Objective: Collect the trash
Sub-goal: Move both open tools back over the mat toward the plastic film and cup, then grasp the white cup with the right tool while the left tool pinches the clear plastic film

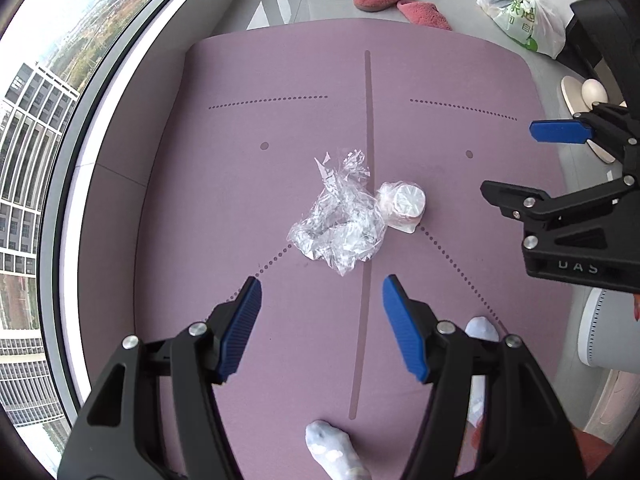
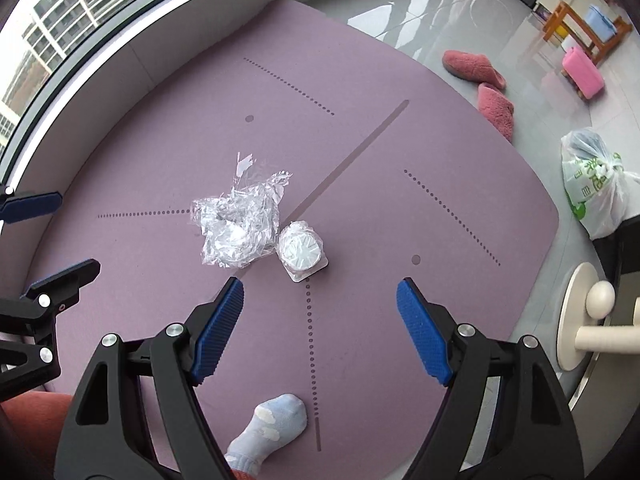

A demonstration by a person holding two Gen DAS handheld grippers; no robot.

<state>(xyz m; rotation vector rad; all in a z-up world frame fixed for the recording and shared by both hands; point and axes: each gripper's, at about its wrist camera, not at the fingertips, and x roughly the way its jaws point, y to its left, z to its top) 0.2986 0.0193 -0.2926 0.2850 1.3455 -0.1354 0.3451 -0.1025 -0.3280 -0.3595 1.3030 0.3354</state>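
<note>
A crumpled clear plastic wrapper (image 1: 340, 220) lies in the middle of the purple mat (image 1: 280, 128). A small white round cup in clear wrap (image 1: 404, 206) lies beside it on its right, touching it. Both show in the right wrist view: the wrapper (image 2: 236, 226) and the cup (image 2: 302, 250). My left gripper (image 1: 322, 324) is open and empty, hovering just short of the wrapper. My right gripper (image 2: 320, 330) is open and empty, above the mat just short of the cup. The right gripper also shows at the right edge of the left wrist view (image 1: 520, 160).
Pink slippers (image 1: 400, 4) and a tied white plastic bag (image 1: 524, 16) lie on the grey floor beyond the mat. The person's feet in blue socks (image 2: 268, 428) stand on the mat's near end. A curved window (image 1: 48, 160) borders the left. A cream stand (image 2: 588, 316) is at right.
</note>
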